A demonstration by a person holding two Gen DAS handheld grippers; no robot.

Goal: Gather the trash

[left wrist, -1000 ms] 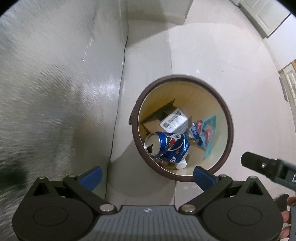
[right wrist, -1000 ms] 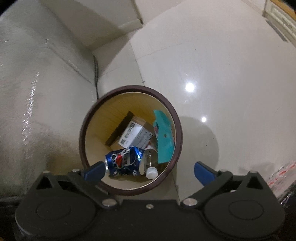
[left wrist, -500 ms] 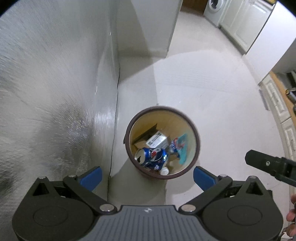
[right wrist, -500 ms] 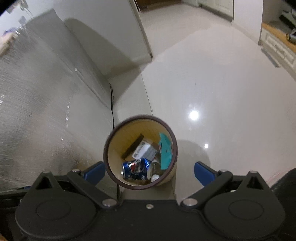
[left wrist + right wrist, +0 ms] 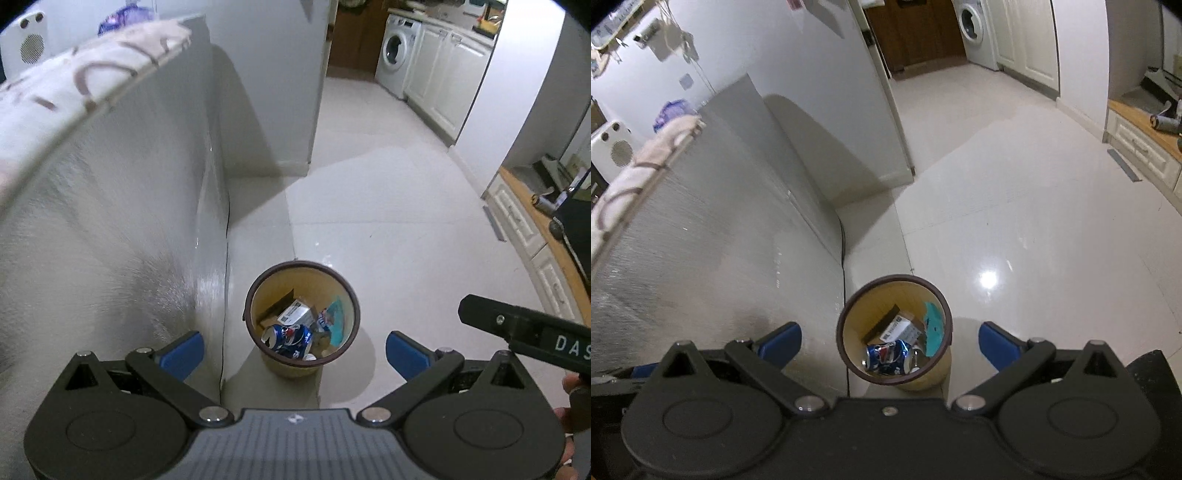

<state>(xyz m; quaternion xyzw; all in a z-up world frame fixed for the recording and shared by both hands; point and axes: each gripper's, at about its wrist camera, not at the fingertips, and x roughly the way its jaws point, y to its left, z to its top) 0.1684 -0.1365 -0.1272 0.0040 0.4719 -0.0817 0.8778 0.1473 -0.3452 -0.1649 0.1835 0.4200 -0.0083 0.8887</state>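
Change since a second ago: both grippers have risen well clear of the bin; it fills far less of each view now, and the kitchen end of the room has come into sight.
Room: pale tiled floor (image 5: 1027, 221), a silvery textured panel (image 5: 110, 229) on the left, washing machine (image 5: 397, 55) far off.
Bin: round, brown-rimmed trash bin (image 5: 301, 363) stands on the floor just beside the panel's lower edge, straight below and ahead of both sets of jaws.
Trash inside: blue soda can (image 5: 286, 336) lies on its side at the near wall, long axis roughly across the view; white box (image 5: 295, 312) behind it; teal wrapper (image 5: 934, 328) leans on the right wall.
Left gripper (image 5: 293, 350): jaws wide, nothing between them.
Right gripper (image 5: 890, 341): jaws wide, empty too.
Nearer arm: neither clearly; both hang well above the rim.
Key relation: bin mouth sits centred between each pair of fingers; I judge the drop done and the next move a search for more trash.
View difference: left wrist shows the right gripper's black body and a bit of hand (image 5: 574, 402); right wrist shows the wrapper's full length.
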